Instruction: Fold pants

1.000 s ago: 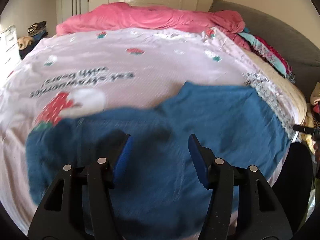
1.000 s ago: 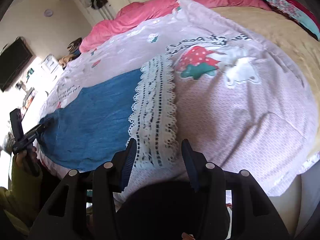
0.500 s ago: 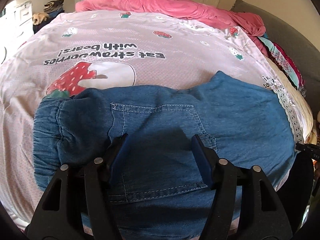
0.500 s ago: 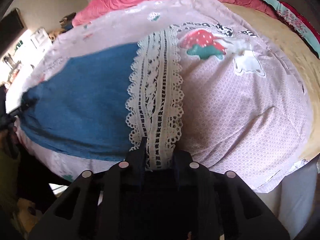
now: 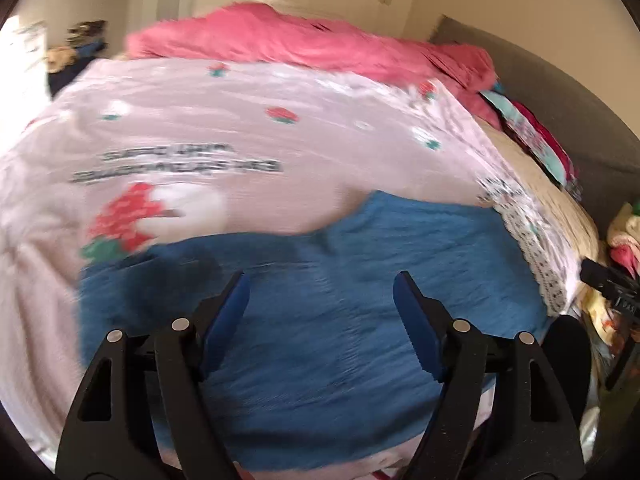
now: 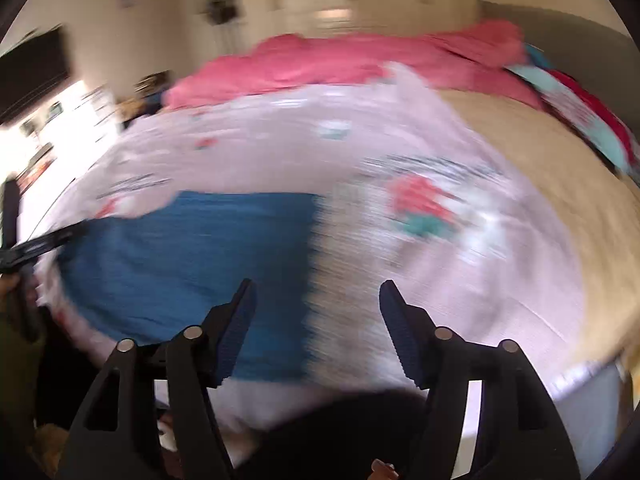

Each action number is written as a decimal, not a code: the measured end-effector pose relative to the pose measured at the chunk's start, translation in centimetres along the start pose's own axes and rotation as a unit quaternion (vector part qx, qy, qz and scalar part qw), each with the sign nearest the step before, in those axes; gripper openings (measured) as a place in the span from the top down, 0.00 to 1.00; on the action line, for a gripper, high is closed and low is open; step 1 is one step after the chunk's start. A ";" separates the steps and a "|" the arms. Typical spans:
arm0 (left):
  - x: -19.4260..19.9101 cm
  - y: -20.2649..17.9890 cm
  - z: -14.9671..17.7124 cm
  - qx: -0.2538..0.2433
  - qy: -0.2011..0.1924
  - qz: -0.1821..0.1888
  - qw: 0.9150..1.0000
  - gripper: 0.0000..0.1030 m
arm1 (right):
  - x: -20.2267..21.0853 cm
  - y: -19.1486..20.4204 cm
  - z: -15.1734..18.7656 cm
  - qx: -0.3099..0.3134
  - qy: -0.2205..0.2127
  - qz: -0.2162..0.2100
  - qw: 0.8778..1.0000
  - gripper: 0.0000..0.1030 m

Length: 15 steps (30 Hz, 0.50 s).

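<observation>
Blue denim pants (image 5: 360, 300) lie flat on the pink strawberry-print bedspread (image 5: 240, 120), near the bed's front edge. My left gripper (image 5: 320, 292) hovers above their middle, its jaws opening wide with nothing between the blue pads. In the right wrist view the pants (image 6: 192, 256) spread to the left. My right gripper (image 6: 316, 296) hangs above their right end, where the white lace strip (image 6: 340, 272) lies, jaws opening and holding nothing. Both views are blurred by motion.
A rumpled pink duvet (image 5: 320, 44) is heaped at the far side of the bed. Colourful clothes (image 5: 532, 140) line the grey headboard (image 5: 560, 100) on the right. The other gripper (image 6: 36, 248) shows at the left edge of the right wrist view.
The right gripper, shut on the lace strip half a second ago, has let go, opened and lifted back. The left gripper has spread wider and risen away from the pants.
</observation>
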<state>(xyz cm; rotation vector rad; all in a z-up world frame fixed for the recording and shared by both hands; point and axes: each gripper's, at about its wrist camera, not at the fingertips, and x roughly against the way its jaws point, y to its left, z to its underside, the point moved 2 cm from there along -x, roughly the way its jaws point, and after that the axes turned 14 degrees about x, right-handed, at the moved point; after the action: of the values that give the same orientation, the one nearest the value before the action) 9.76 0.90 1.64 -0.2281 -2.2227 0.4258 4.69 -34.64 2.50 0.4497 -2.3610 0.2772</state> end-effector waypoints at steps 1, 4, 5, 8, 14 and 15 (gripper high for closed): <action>-0.9 -0.7 -0.2 -0.004 0.014 0.010 1.000 0.35 | -1.1 1.4 -1.0 0.018 0.003 -0.015 1.000 0.34; -4.7 -2.1 -0.4 -0.007 0.064 0.028 0.998 0.35 | -4.8 4.8 -2.9 0.055 0.021 -0.047 0.997 0.33; -5.5 -1.9 -0.4 -0.006 0.070 0.017 0.997 0.35 | -6.2 5.6 -3.3 0.061 0.036 -0.052 0.996 0.33; -7.0 0.0 -0.7 0.011 0.071 -0.023 0.997 0.35 | -10.3 6.4 -3.2 0.079 0.080 -0.023 0.993 0.33; -5.5 3.9 -0.8 0.062 0.045 0.009 0.997 0.44 | -12.0 2.2 -1.6 -0.015 0.102 -0.011 0.995 0.11; -5.3 4.2 -0.8 0.066 0.044 0.010 0.997 0.48 | -12.2 2.0 -1.4 -0.020 0.101 -0.017 0.995 0.11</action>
<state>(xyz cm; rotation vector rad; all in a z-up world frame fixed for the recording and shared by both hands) 13.82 3.34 -3.27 -0.1952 -2.0987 0.5608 13.16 -29.44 -4.92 0.4224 -2.1556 0.2463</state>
